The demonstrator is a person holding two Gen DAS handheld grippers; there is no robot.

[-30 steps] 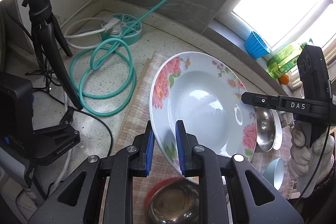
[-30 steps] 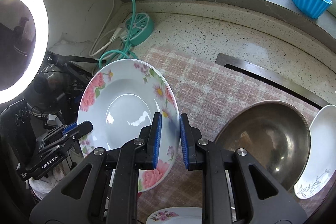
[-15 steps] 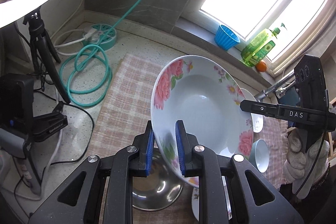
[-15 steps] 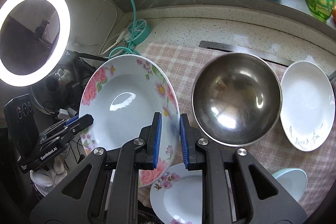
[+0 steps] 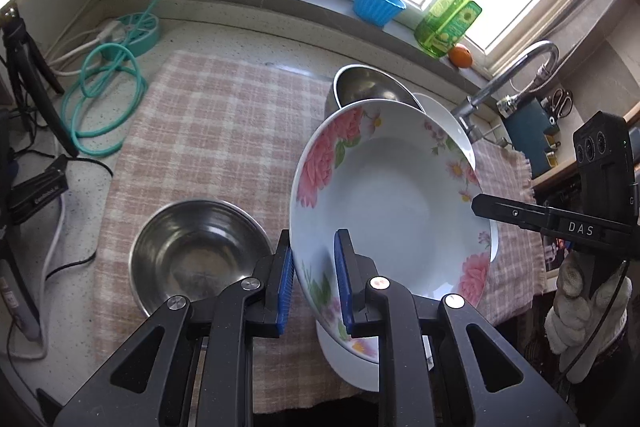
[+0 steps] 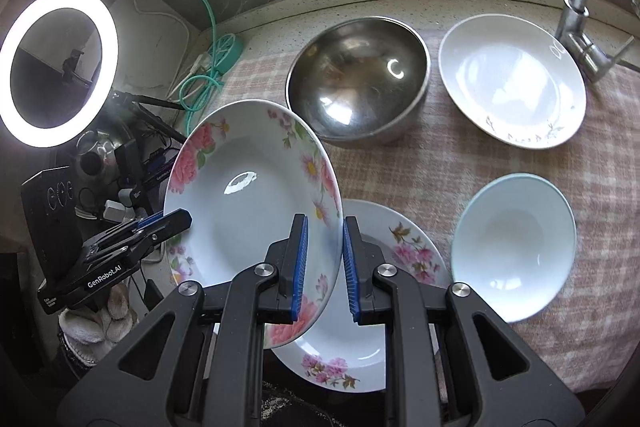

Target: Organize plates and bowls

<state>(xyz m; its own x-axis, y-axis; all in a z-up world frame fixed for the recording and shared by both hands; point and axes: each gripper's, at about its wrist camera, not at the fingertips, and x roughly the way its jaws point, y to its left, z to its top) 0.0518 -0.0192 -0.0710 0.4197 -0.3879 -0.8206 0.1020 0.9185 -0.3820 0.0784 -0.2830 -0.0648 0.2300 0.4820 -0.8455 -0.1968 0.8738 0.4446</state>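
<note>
Both grippers hold one floral plate (image 5: 392, 203) by opposite rims, tilted, above the checked cloth. My left gripper (image 5: 314, 279) is shut on its near rim; my right gripper (image 6: 323, 263) is shut on the other rim of the floral plate (image 6: 248, 195). Under it lies a second floral plate (image 6: 384, 283). A large steel bowl (image 6: 356, 79), a white plate (image 6: 512, 79) and a pale blue bowl (image 6: 512, 247) sit on the cloth. A smaller steel bowl (image 5: 196, 255) sits at the left.
The pink checked cloth (image 5: 216, 131) covers the counter. A teal hose (image 5: 108, 95) and tripod (image 5: 28, 83) stand at the left. A faucet (image 5: 512, 75), blue cup (image 5: 378, 5), soap bottle (image 5: 450, 17) and orange (image 5: 460, 55) are near the window. A ring light (image 6: 60, 67) glows at left.
The held floral plate has travelled right and toward the front, now over the second floral plate. Both grippers keep their hold on it.
</note>
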